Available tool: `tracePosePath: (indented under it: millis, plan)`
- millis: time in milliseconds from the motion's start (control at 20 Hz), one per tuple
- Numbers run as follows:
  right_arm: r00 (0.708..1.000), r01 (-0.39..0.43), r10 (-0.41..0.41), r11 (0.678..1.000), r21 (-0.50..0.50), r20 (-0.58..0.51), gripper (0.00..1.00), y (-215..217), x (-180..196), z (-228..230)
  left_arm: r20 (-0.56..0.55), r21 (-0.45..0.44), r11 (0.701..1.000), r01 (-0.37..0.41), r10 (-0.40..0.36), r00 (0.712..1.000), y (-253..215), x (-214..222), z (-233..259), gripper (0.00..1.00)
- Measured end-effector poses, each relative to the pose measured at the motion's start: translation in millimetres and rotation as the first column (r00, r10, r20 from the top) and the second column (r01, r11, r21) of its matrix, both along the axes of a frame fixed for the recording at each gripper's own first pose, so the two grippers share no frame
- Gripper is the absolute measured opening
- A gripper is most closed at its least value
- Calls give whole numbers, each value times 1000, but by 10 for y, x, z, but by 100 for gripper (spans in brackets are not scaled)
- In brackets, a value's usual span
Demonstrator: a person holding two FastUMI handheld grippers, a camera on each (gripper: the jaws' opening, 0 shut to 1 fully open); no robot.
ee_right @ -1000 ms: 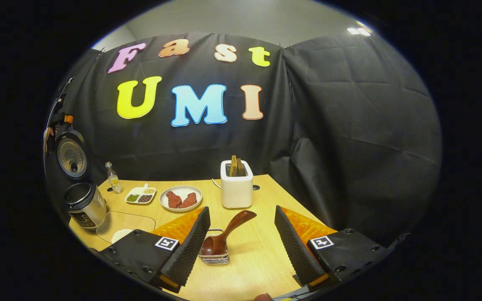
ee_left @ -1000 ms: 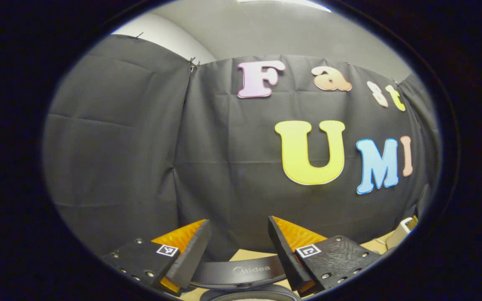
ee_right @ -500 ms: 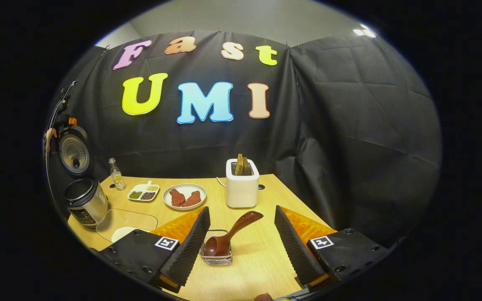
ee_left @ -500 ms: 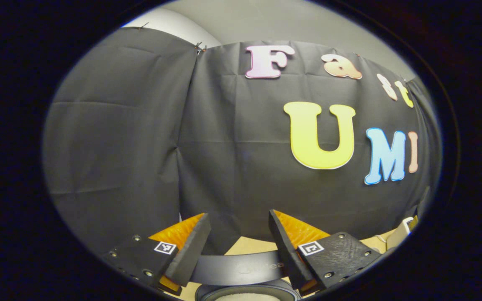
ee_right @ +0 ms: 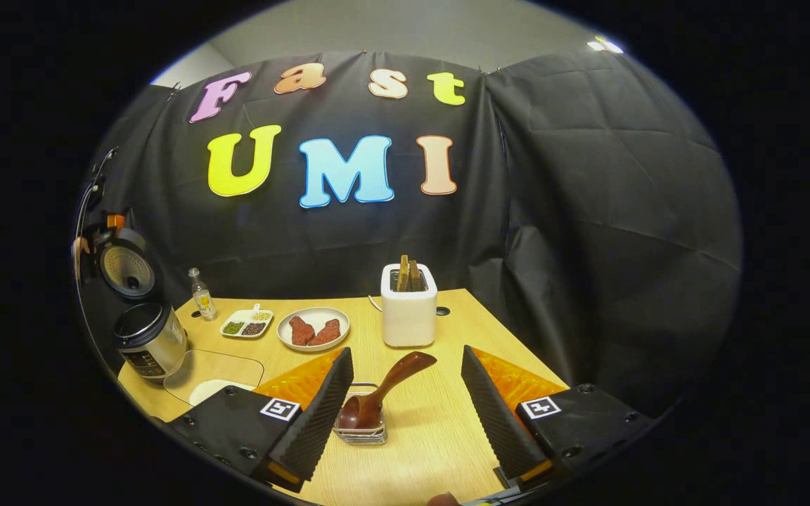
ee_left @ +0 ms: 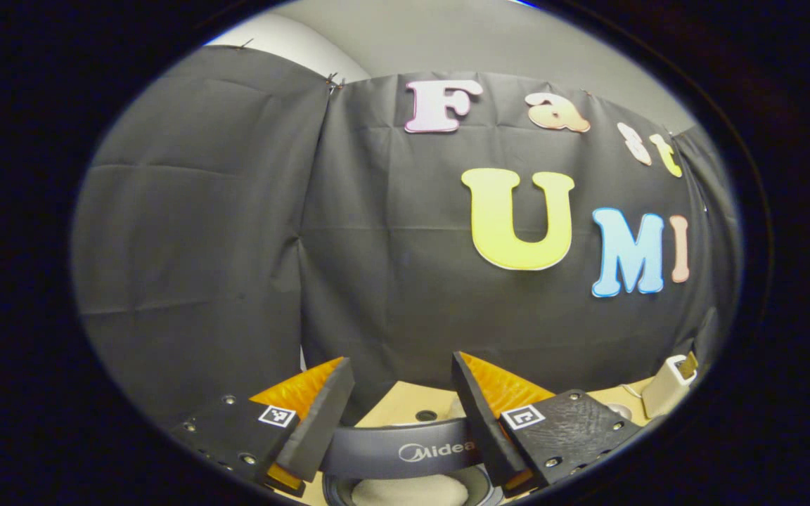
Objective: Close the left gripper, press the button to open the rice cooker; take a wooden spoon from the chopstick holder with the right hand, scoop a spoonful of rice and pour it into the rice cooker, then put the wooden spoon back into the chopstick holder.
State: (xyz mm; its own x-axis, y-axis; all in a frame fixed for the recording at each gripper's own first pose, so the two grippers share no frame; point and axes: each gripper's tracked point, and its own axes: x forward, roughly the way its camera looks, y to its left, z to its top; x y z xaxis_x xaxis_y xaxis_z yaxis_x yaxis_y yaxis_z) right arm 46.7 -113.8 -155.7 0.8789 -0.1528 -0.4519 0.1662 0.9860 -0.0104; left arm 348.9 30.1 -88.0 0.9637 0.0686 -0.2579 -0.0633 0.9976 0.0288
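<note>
Nearest to me, the right gripper (ee_right: pixel 405 393) hangs low over the wooden table (ee_right: pixel 440 450) with its fingers spread wide and nothing between them, lined up on the wooden spoon (ee_right: pixel 384 390), which I take as readiness to pick it up. The spoon stands bowl-down in the little wire chopstick holder (ee_right: pixel 361 430), its handle leaning up and to the right, so the handle is the free part to pinch. A bit farther left lies a clear tray (ee_right: pixel 211 369) with a white heap that looks like rice (ee_right: pixel 211 390), set near the holder, presumably so a scoop is a short trip. Beyond it, at the far left edge, the rice cooker (ee_right: pixel 148 341) stands with its lid (ee_right: pixel 127 270) swung up; the button step looks done. Farther back sit a divided dish (ee_right: pixel 245 325), a plate (ee_right: pixel 313 329) with two reddish pieces, a small bottle (ee_right: pixel 201 295) and a white toaster (ee_right: pixel 408 313) holding slices. From the left gripper view, the left gripper (ee_left: pixel 401 414) is also spread and holds nothing, poised just above the cooker's dark handle (ee_left: pixel 398 450), likely parked clear of the pot mouth.
</note>
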Motion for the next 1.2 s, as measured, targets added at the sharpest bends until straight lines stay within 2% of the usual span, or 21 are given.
tracePosePath:
  millis: [50, 500, 650, 700, 750, 800, 1000, 1150, 1200]
  plan:
    - [1000, -4, 4, 1000, 4, -1, 98, -17, -5, -7, 0, 2, 1000, 3, -3, 1000, -27, -84, -32, 90]
    - [999, -48, 48, 999, 6, -8, 98, -60, -35, -43, -66, 1, 1000, 15, -14, 998, -186, -790, -564, 90]
    - [998, -56, 56, 998, 10, -12, 98, -58, -75, -77, -117, 1, 1000, 15, -15, 993, -201, -993, -874, 90]
    - [998, -58, 58, 998, 11, -15, 98, -54, -80, -94, -142, 1, 1000, 14, -14, 990, -198, -1060, -1000, 85]
    - [998, -59, 59, 998, 12, -19, 98, -54, -86, -108, -168, 5, 1000, 11, -10, 986, -190, -1132, -1145, 89]
    - [998, -59, 60, 998, 11, -21, 98, -72, -99, -113, -185, 5, 1000, 10, -9, 983, -189, -1203, -1284, 85]
    - [998, -58, 58, 998, -3, -29, 98, -116, -136, -147, -164, 36, 999, 27, -20, 986, -223, -1326, -1490, 87]
    - [998, -53, 53, 999, -10, -38, 98, -152, -143, -150, -198, 35, 999, 20, -13, 980, -228, -1460, -1722, 85]
    - [998, -54, 54, 998, -10, -42, 98, -143, -153, -175, -144, 51, 998, 26, -18, 989, -240, -1448, -1651, 90]
